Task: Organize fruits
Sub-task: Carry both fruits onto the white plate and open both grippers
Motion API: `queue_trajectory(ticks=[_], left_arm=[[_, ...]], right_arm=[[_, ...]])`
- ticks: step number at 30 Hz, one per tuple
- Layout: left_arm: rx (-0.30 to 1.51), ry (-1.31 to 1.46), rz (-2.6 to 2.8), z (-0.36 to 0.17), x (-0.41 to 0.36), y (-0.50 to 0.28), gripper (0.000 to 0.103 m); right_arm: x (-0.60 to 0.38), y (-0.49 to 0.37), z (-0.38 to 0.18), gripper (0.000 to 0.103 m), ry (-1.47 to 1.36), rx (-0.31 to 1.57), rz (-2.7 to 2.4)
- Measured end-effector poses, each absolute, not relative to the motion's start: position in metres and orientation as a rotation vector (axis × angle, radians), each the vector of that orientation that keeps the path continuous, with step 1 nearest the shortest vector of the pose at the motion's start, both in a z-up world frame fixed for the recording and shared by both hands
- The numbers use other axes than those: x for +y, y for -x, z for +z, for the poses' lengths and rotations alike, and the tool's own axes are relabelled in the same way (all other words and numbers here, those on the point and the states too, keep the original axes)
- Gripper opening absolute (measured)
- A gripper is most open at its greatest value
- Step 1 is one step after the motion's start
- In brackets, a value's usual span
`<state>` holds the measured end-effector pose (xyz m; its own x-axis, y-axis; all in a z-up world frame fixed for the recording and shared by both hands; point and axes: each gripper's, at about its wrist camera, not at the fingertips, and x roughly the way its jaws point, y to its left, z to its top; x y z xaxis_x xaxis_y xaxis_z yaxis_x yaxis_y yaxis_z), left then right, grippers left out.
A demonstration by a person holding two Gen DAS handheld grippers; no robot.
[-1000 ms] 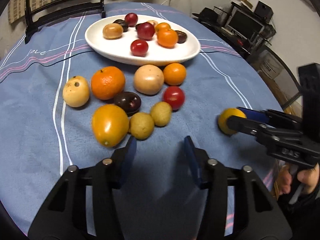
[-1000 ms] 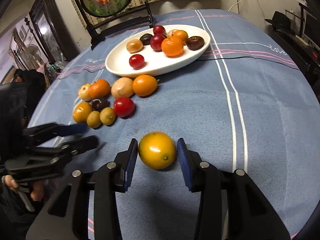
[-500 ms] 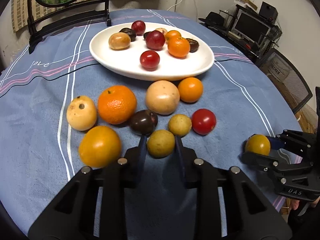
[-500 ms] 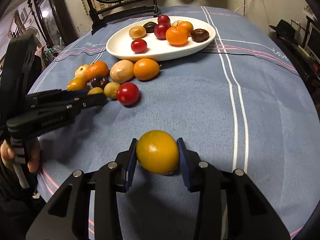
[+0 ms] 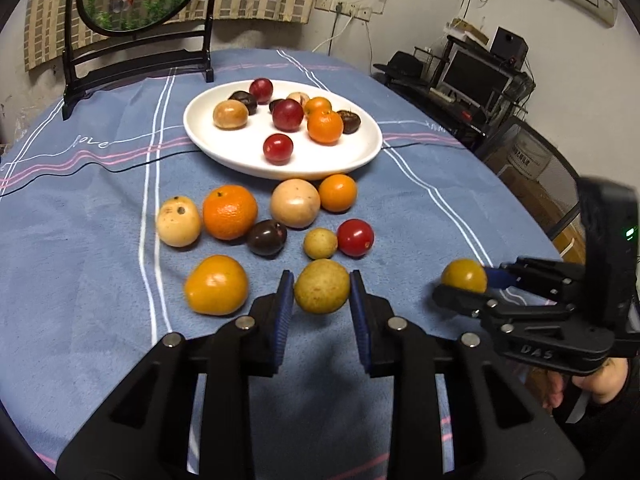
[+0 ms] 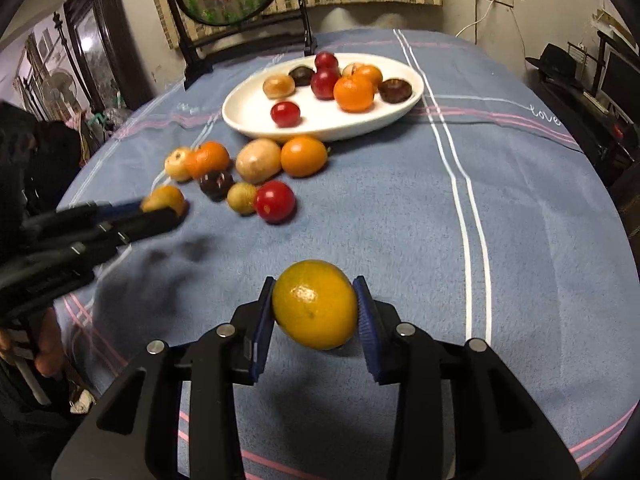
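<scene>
L gripper (image 5: pixel 322 294) clamped on tan fruit (image 5: pixel 322 286), lifted off cloth. R gripper (image 6: pixel 316 308) clenched on yellow citrus (image 6: pixel 315 304). White plate (image 5: pixel 360 156) lies straight ahead of both, well apart; L nearer.

Blue tablecloth (image 5: pixel 400 208) (striped) bears plate (image 5: pixel 360 156), fruits (image 5: pixel 296 203).

From the right wrist we see the left claw (image 6: pixel 160 210) smeared with blur, and the fruit (image 6: pixel 164 199) at its tips is too soft to name. On the plate (image 5: pixel 224 152) beyond both claws, a pale fruit (image 5: pixel 298 98) sits mostly hidden behind a red one (image 5: pixel 288 115). The tabletop (image 6: pixel 540 240) runs out of frame beside the right claw (image 6: pixel 316 308).
</scene>
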<state>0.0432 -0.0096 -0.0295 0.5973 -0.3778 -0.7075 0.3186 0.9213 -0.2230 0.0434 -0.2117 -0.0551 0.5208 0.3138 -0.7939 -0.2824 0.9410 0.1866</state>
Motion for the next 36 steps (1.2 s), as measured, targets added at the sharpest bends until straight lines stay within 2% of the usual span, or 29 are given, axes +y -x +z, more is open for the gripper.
queue_trajectory(ticks=[9, 18, 24, 32, 33, 34, 35, 36], left_arm=[[0.832, 0.09, -0.394, -0.009, 0.004, -0.056, 0.028], [0.848, 0.07, -0.337, 0.025, 0.013, -0.167, 0.028], [0.927, 0.083, -0.264, -0.001, 0.011, -0.247, 0.029], [0.971, 0.104, -0.263, -0.018, 0.009, -0.283, 0.029], [0.977, 0.102, -0.254, -0.02, 0.008, -0.287, 0.035], [0.981, 0.105, -0.249, -0.02, 0.009, -0.289, 0.046], [0.982, 0.115, -0.241, -0.02, 0.011, -0.29, 0.068], [0.968, 0.127, -0.231, -0.018, 0.013, -0.289, 0.071]], right_arm=[[-0.203, -0.06, -0.019, 0.039, -0.001, 0.867, 0.377], [-0.172, -0.151, 0.016, 0.039, 0.054, 0.806, 0.454], [-0.128, -0.221, -0.006, 0.039, 0.139, 0.866, 0.491], [-0.122, -0.254, -0.023, 0.039, 0.163, 0.905, 0.502], [-0.121, -0.257, -0.024, 0.04, 0.174, 0.908, 0.501], [-0.117, -0.26, -0.025, 0.043, 0.187, 0.916, 0.496], [-0.115, -0.262, -0.027, 0.063, 0.202, 0.922, 0.484], [-0.115, -0.261, -0.025, 0.07, 0.225, 0.892, 0.446]])
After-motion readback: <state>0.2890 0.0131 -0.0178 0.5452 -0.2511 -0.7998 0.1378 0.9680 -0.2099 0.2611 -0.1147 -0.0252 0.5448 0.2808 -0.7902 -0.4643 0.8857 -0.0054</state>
